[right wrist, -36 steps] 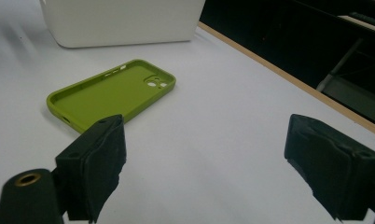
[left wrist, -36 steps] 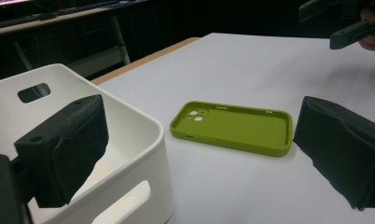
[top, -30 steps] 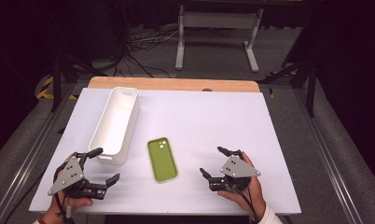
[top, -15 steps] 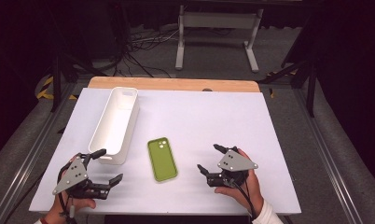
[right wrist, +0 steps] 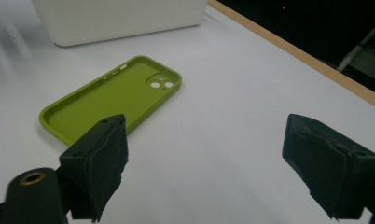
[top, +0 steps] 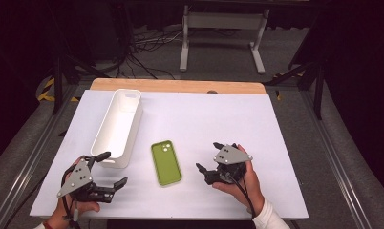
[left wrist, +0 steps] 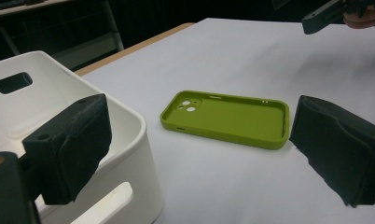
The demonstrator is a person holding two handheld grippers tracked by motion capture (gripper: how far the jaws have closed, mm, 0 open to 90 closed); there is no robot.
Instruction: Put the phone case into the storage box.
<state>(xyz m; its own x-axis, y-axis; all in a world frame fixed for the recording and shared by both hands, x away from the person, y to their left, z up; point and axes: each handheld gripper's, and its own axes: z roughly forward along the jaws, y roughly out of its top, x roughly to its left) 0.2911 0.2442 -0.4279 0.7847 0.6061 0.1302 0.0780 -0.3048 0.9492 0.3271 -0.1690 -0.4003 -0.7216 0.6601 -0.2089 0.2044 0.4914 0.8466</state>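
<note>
On the table [top: 276,124] lies one green case [top: 166,162], flat, hollow side up, between two grippers. The left gripper [top: 112,168] and right gripper [top: 210,156] are both spread wide, holding nothing. One white bin [top: 118,126] sits beside the case.

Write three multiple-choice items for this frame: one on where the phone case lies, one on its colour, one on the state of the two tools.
1. Where does the phone case lie?
A. Inside the white bin
B. On the table, right of the white bin
C. In the right tool

2. What colour is the phone case?
A. Green
B. Red
C. Black

3. How are the tools?
A. Both shut on the case
B. Left shut, right open
C. Both open and holding nothing

Answers:
1 B: the high view shows it flat on the white table, between the left tool and the right tool.
2 A: both gripper views show it olive green, hollow side up.
3 C: each gripper view shows jaws wide apart with nothing between them.
</note>
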